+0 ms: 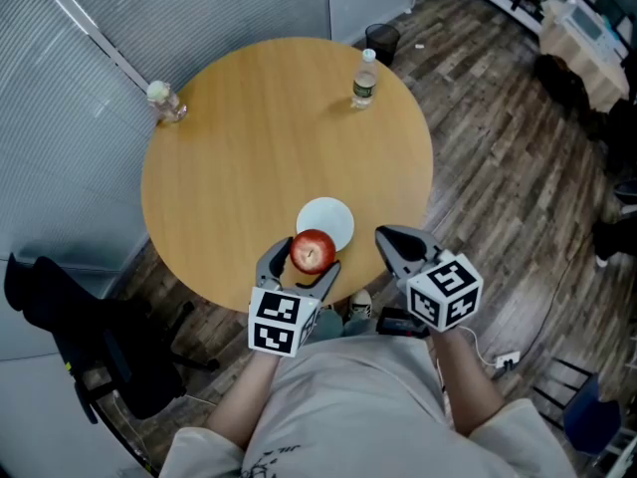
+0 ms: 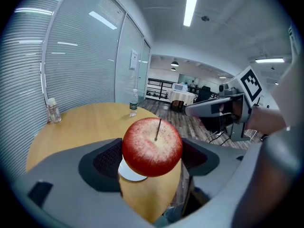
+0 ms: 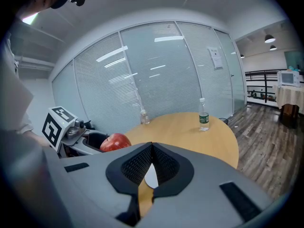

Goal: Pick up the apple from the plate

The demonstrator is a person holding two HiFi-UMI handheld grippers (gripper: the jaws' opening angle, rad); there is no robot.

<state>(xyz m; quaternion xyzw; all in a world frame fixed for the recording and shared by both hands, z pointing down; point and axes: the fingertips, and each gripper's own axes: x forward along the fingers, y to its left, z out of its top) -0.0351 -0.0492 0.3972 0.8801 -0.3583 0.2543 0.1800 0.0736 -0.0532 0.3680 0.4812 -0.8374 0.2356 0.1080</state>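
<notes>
**A:** State of the left tongs point(image 1: 303, 259)?

**B:** Clamped on the apple point(image 2: 152, 146). One dark pad point(image 2: 107, 161) pressed to each side, stem pointing up.

**A:** Position of the apple?

**B:** Held over the near rim of the plate point(image 1: 333, 217), close to the near edge of the table point(image 1: 249, 147). In the left gripper view, white plate showing just under and behind the fruit. Appears raised off the plate there; contact not to be judged from the head view.

**A:** Right tongs point(image 3: 152, 149)?

**B:** Closed, tips meeting, nothing gripped between them. Held just right of the plate, over the table's edge. Beside the left tongs, not touching them.

**A:** Remainder of the table?

**B:** Round, pale wood. Water bottle point(image 1: 364, 80) with a green label, upright near the far right rim. Small bottle point(image 1: 164, 101) near the far left rim, close to the glass wall with blinds point(image 1: 90, 118). Both well apart from the plate.

**A:** Surroundings?

**B:** Plank floor point(image 1: 498, 167). Dark bin point(image 1: 382, 38) on it, just beyond the table. Black office chair point(image 1: 60, 307) at the left, beside the table.
</notes>
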